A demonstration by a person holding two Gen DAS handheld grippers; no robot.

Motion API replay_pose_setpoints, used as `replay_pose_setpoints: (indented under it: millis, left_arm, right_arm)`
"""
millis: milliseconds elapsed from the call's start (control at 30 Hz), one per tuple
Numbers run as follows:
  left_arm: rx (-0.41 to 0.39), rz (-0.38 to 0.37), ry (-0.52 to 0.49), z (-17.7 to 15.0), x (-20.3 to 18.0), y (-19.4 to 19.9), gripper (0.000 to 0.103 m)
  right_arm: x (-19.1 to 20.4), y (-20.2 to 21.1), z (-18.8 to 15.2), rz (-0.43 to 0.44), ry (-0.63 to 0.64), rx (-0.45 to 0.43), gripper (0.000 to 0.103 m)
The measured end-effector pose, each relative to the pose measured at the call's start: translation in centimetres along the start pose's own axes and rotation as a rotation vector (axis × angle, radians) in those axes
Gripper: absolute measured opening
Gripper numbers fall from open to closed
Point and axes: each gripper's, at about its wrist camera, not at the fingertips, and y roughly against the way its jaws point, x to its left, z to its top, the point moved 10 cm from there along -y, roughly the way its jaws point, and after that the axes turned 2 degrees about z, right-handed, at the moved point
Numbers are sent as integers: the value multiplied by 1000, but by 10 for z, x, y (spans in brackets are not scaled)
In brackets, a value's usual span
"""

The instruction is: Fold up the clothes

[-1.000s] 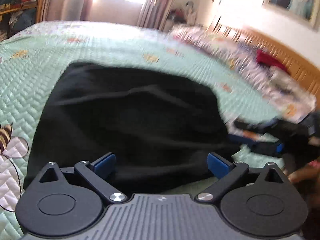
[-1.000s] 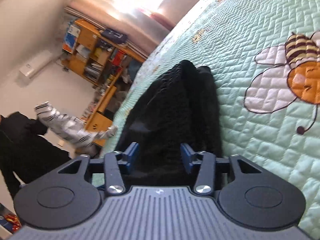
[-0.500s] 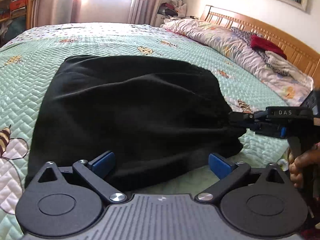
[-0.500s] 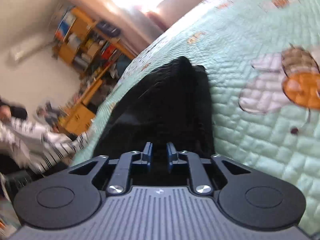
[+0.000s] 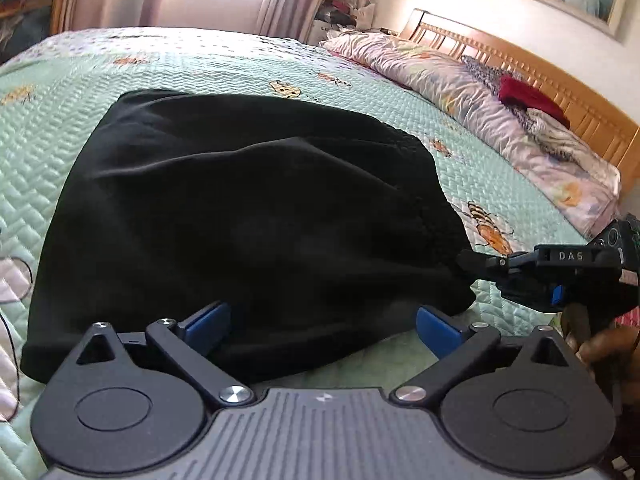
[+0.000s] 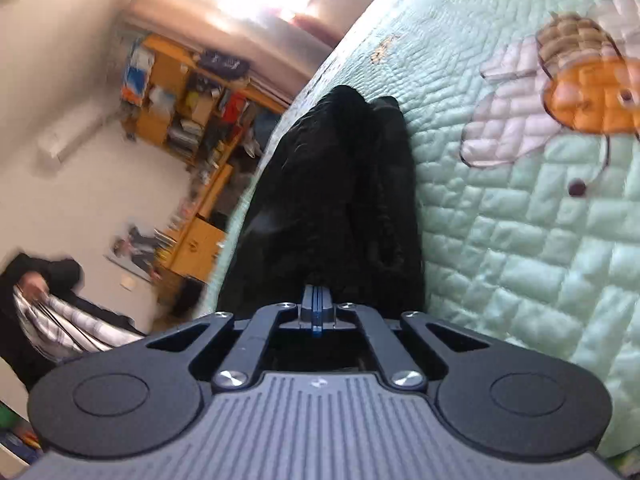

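Bedroom, quilted bed (image 5: 248, 64) | black garment (image 5: 248, 216) lay spread near the foot edge | your right tool (image 6: 317, 312) was clamped on its side corner, probably to carry a fold | your left tool (image 5: 322, 322) gaped wide at the near hem, gripping nothing.

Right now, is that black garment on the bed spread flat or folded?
Partly folded: the black garment lies doubled in layers, its corner pinched by the right gripper.

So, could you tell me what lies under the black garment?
The black garment lies on the green quilted bedspread, which shows all around it. Whatever is directly beneath the cloth is hidden.
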Motion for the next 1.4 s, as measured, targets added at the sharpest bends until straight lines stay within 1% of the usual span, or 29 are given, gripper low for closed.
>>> replay_pose_setpoints:
  millis: [67, 133, 200, 233, 267, 300, 367, 467, 533, 567, 600, 633, 667, 700, 733, 800, 867, 900, 933, 967, 1000, 1033, 1067, 1133, 1233, 1267, 1300, 1367, 1400]
  left_arm:
    - [-6, 10, -15, 2, -3, 2, 100]
    - [-10, 5, -35, 6, -8, 9, 98]
    - [-30, -8, -49, 13, -13, 17, 97]
    - [-47, -14, -52, 18, -13, 22, 97]
    - [-67, -18, -52, 23, -14, 25, 97]
    - [-86, -24, -46, 30, -16, 27, 97]
    - [-95, -50, -28, 41, -23, 22, 98]
    - [-67, -67, -62, 46, -45, -3, 97]
    - [-7, -77, -96, 35, -60, -25, 97]
    - [6, -73, -114, 29, -64, -31, 98]
    - [16, -68, -133, 24, -67, -37, 100]
    - [27, -62, -153, 18, -71, -43, 100]
    - [26, -53, -175, 16, -73, -44, 100]
    - [27, -55, -178, 15, -73, -44, 101]
    - [29, -58, -177, 16, -72, -44, 101]
    - [32, -66, -172, 16, -71, -44, 102]
    - [35, -65, -174, 17, -71, -45, 102]
    - [36, -60, -187, 17, -72, -45, 102]
    - [36, -54, -200, 17, -72, -45, 102]
    - [37, -49, -213, 17, -73, -44, 102]
    - [35, -48, -211, 18, -73, -42, 102]
    - [33, -48, -206, 19, -74, -40, 102]
    - [28, -56, -184, 21, -73, -35, 99]
    - [7, -82, -129, 27, -72, -24, 97]
    - [-69, -116, -72, 40, -71, -6, 97]
    - [-84, -105, -72, 42, -70, -4, 98]
    - [-82, -81, -76, 43, -67, -6, 98]
    - [-45, -37, -51, 37, -56, -17, 98]
    - [-5, -28, -25, 31, -50, -26, 96]
  right_arm:
    - [10, -1, 2, -18, 55, 5, 1]
    - [23, 1, 5, -12, 77, 10, 6]
    - [35, 7, 13, 26, 63, -12, 19]
    - [44, 10, 21, 54, 63, -35, 30]
    - [50, 12, 30, 72, 73, -55, 34]
    - [57, 13, 41, 82, 91, -73, 34]
    - [72, 8, 64, 76, 140, -99, 37]
    - [90, -20, 94, 56, 216, -99, 39]
    - [88, -46, 109, 29, 243, -68, 44]
    - [77, -59, 113, -16, 240, -41, 47]
    - [65, -73, 116, -61, 237, -13, 47]
    - [49, -84, 117, -110, 241, 17, 46]
    - [33, -94, 117, -156, 242, 43, 33]
    - [21, -95, 119, -173, 223, 26, 22]
    - [9, -96, 121, -186, 200, 9, 0]
    - [-3, -89, 123, -137, 110, -36, 0]
    - [-5, -80, 121, -90, 63, -70, 0]
    - [-5, -75, 120, -67, 42, -88, 2]
    - [2, -65, 118, -42, 39, -117, 10]
    - [10, -55, 115, -17, 36, -146, 24]
    - [17, -45, 113, 9, 33, -174, 33]
    - [25, -33, 110, 42, 36, -201, 45]
    - [33, -21, 104, 68, 45, -216, 48]
    - [46, -5, 92, 100, 81, -209, 48]
    - [59, 13, 63, 102, 138, -177, 50]
    - [59, 16, 52, 92, 155, -162, 51]
    - [57, 17, 43, 71, 171, -146, 51]
    - [46, 9, 25, 14, 215, -95, 51]
    - [40, 4, 18, -14, 241, -73, 50]
